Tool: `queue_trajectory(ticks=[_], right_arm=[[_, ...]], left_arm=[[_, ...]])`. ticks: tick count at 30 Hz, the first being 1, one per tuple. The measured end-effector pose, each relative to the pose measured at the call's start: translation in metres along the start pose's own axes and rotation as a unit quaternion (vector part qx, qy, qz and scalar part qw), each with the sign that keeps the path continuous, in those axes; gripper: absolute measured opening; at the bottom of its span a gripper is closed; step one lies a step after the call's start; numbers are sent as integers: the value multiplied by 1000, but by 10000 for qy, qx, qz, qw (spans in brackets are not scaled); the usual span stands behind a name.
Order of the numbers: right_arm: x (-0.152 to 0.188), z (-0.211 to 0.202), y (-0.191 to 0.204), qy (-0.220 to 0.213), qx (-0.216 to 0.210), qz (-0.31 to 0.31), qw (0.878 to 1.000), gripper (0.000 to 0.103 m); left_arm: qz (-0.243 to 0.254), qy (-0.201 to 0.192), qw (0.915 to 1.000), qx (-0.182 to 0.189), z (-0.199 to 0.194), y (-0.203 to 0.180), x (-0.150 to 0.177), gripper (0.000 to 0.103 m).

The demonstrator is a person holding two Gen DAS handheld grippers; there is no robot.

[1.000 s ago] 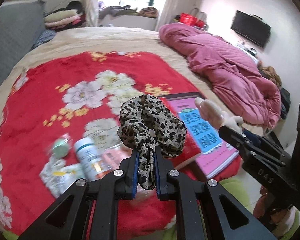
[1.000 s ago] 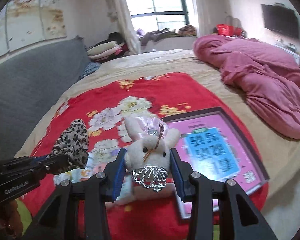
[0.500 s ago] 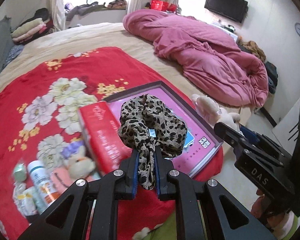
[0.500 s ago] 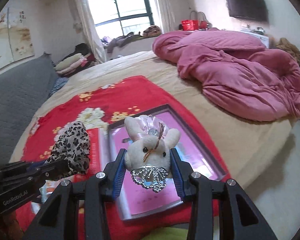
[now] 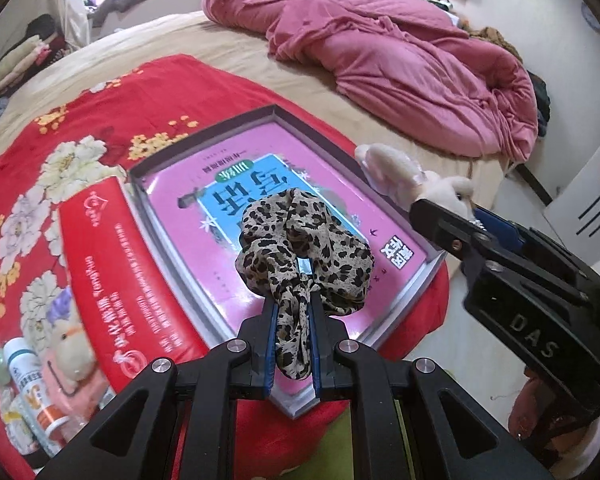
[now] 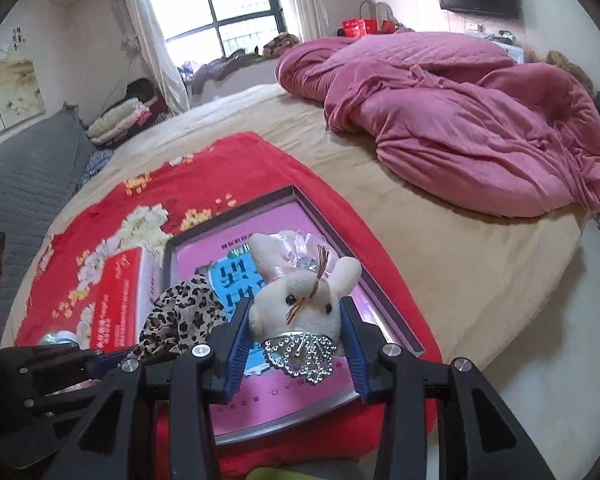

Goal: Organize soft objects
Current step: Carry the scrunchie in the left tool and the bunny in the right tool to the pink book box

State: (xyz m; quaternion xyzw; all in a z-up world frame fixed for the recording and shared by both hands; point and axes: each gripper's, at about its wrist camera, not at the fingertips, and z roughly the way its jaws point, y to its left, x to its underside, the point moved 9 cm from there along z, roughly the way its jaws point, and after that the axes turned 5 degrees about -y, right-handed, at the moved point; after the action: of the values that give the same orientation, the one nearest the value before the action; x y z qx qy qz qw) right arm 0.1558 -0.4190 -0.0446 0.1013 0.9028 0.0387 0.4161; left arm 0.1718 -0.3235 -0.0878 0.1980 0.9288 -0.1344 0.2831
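Note:
My left gripper [image 5: 293, 312] is shut on a leopard-print scrunchie [image 5: 304, 248] and holds it above the pink box lid [image 5: 188, 196] on the red flowered blanket [image 5: 100, 100]. My right gripper [image 6: 294, 320] is shut on a white plush bunny [image 6: 300, 292] with a rhinestone ornament, also above the pink box lid [image 6: 268, 396]. The bunny shows in the left wrist view [image 5: 404, 176], and the scrunchie shows in the right wrist view [image 6: 184, 312].
A red tissue box [image 5: 112, 272] lies left of the lid. A small plush toy [image 5: 68, 356] and bottles [image 5: 24, 380] sit at the blanket's near left. A crumpled pink quilt [image 6: 460, 120] lies on the far right of the bed. Floor [image 6: 540, 340] lies right of the bed.
Both grippers have swung to the right with their loads, from over the blanket's clutter to over the pink box lid, and moved lower toward it.

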Motion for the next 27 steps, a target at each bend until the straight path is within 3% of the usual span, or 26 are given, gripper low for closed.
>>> queue_trajectory(ticks=[13, 27], right_arm=[[37, 49, -19, 682, 88, 90, 9976, 43], [46, 59, -34, 827, 171, 422, 9955, 46]], left_arm=[[202, 454, 9988, -22, 40, -7, 11, 14], [210, 637, 9978, 4, 50, -10, 18, 15]])
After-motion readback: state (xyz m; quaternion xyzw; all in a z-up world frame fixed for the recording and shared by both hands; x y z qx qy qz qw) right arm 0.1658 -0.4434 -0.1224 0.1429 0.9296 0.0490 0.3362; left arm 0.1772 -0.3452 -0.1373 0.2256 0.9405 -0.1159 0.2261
